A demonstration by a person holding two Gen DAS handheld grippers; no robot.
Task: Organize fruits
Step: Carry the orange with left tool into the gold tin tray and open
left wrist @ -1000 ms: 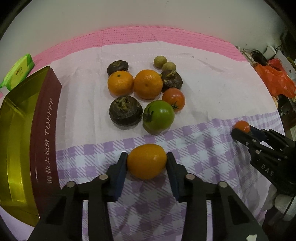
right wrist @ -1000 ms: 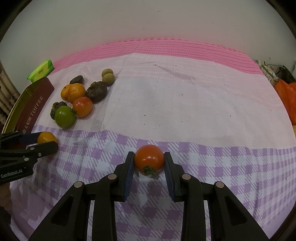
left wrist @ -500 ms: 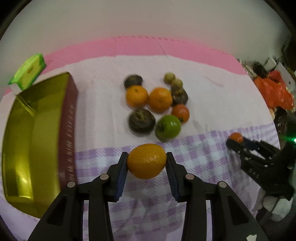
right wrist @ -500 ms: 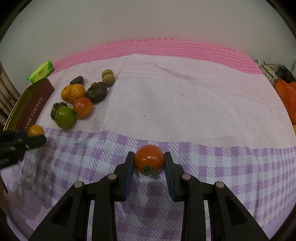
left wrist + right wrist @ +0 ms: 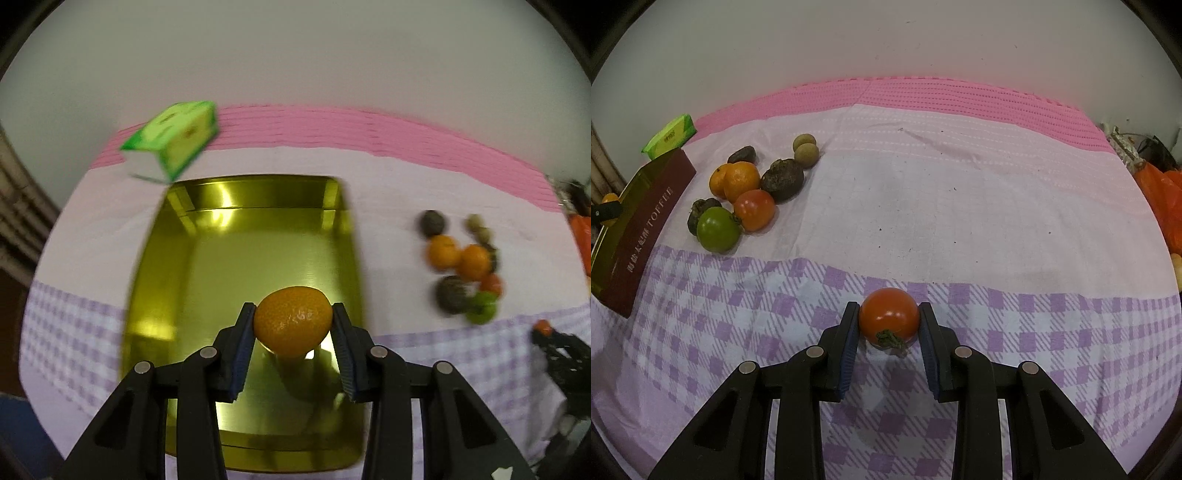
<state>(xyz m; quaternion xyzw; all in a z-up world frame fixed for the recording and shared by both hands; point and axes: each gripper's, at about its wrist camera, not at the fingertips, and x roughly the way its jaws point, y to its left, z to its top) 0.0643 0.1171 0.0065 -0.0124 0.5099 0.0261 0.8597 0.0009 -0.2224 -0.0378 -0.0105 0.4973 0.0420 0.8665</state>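
Observation:
My left gripper [image 5: 293,325] is shut on an orange mandarin [image 5: 293,320] and hangs over the open gold tin [image 5: 207,266], whose inside holds no fruit. My right gripper [image 5: 888,325] is shut on a red tomato [image 5: 888,319] just above the purple-checked cloth. In the right wrist view the tin [image 5: 642,225] shows its maroon side at the far left, with the left gripper's tip and mandarin [image 5: 608,199] behind it. A cluster of fruit lies on the cloth: two mandarins [image 5: 737,181], a red tomato [image 5: 754,209], a green tomato [image 5: 718,229], dark brown fruits [image 5: 783,180] and two small tan ones [image 5: 805,147].
A green packet [image 5: 173,142] lies behind the tin near the pink strip at the table's far edge. Orange plastic bags [image 5: 1161,199] and clutter sit off the right edge. A wide stretch of bare cloth [image 5: 960,206] lies right of the fruit cluster. A plain wall stands behind.
My left gripper carried the mandarin leftward and up, from the checked cloth in front of the fruit cluster to above the gold tin. The right gripper with its tomato stayed still.

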